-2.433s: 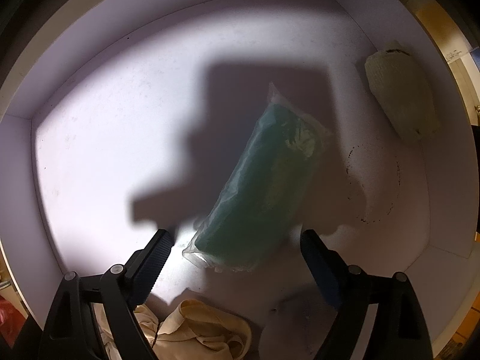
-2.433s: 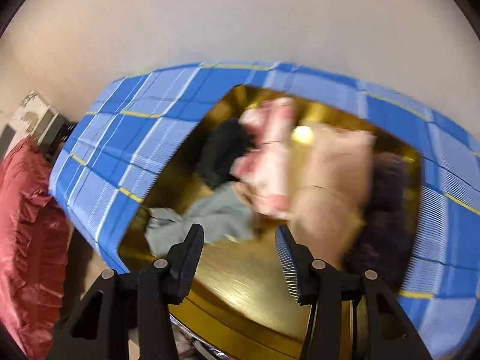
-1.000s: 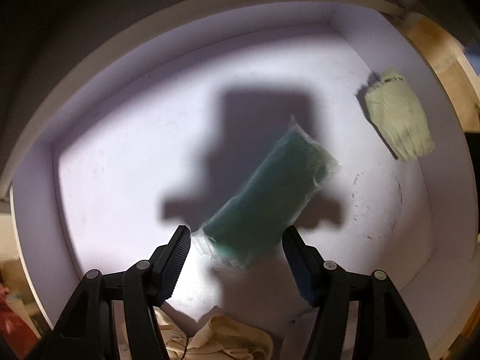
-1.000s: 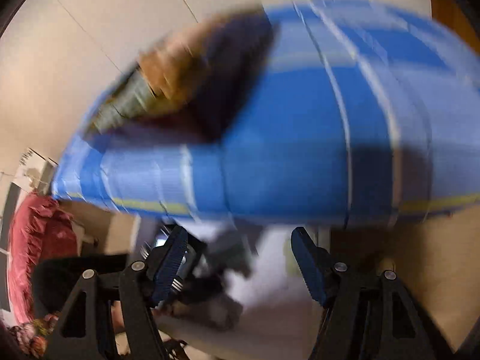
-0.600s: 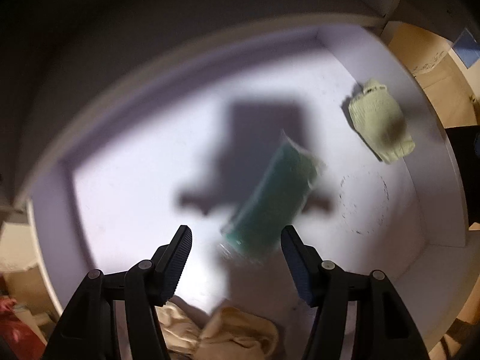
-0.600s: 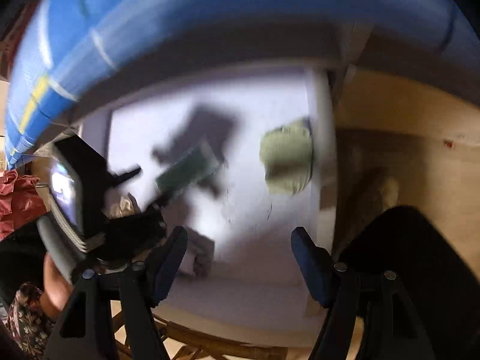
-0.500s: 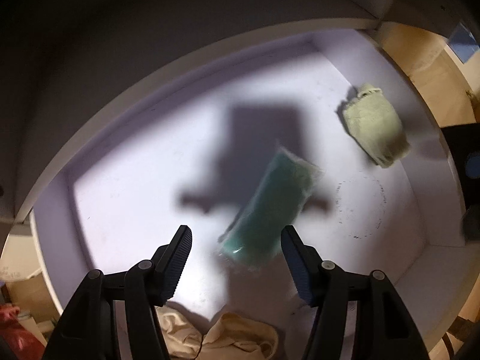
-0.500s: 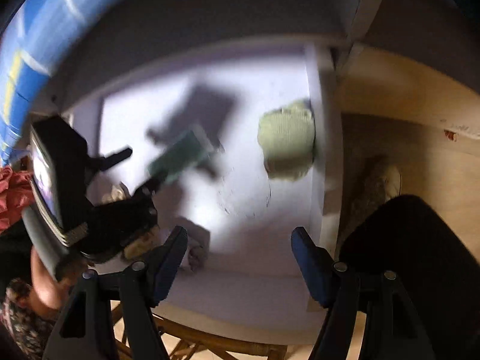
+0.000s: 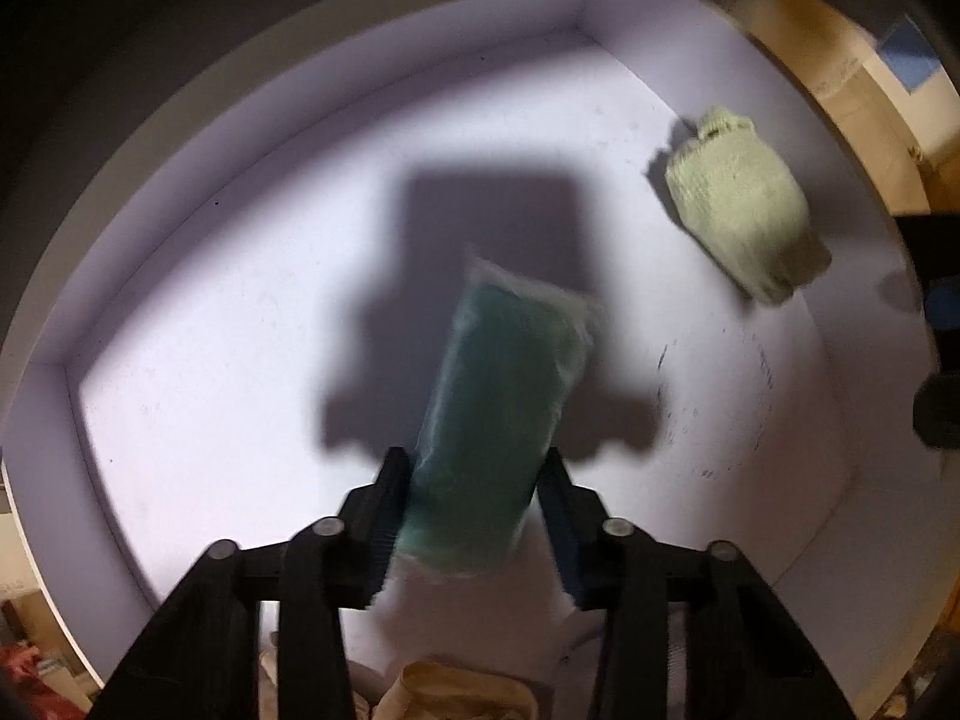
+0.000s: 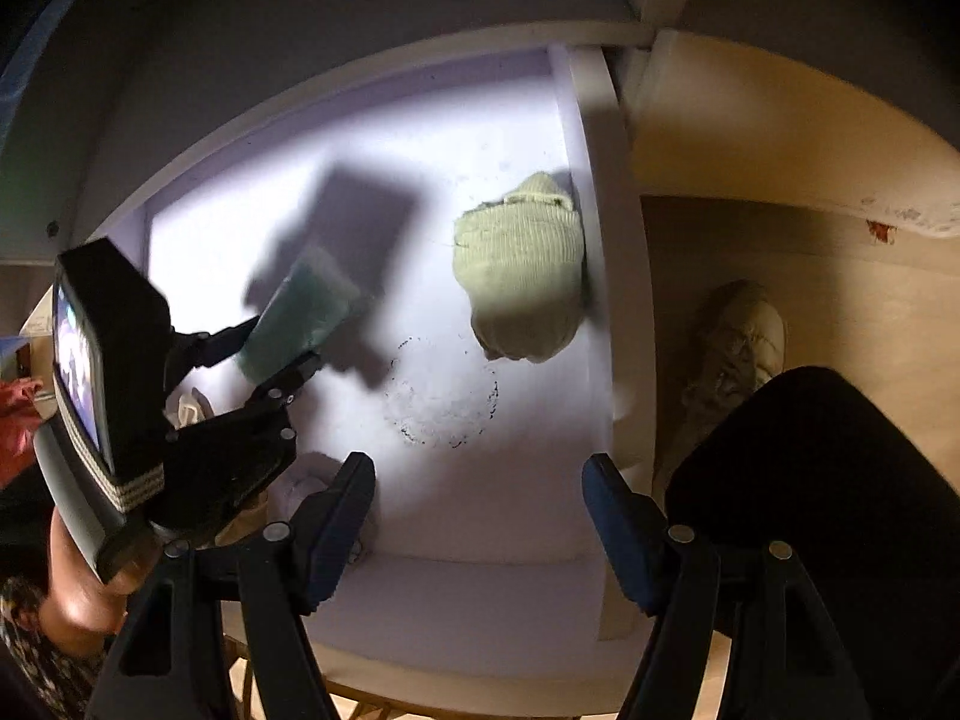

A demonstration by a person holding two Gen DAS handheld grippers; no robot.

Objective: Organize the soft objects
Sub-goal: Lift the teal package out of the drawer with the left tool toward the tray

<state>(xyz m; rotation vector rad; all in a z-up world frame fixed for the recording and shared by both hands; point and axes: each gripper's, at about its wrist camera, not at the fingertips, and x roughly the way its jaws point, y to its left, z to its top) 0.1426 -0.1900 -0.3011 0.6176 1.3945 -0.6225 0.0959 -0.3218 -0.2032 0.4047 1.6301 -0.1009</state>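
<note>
Squeezing my left gripper (image 9: pixel 474 516) on the green pack (image 9: pixel 498 414), I see the jaws closing with both pads against its near end. The pack sits in the middle of the white drawer (image 9: pixel 180 312). A pale knit sock (image 9: pixel 744 204) lies by the drawer's right wall. My right gripper (image 10: pixel 480 516) hangs open and empty over the drawer's front. I think this is the pick-up step. Next I should lift the pack gently, since its plastic looks slippery.

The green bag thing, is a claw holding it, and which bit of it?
The left gripper is closing on the near end of the green bagged cloth, one finger on each long side. The right gripper holds nothing.
</note>
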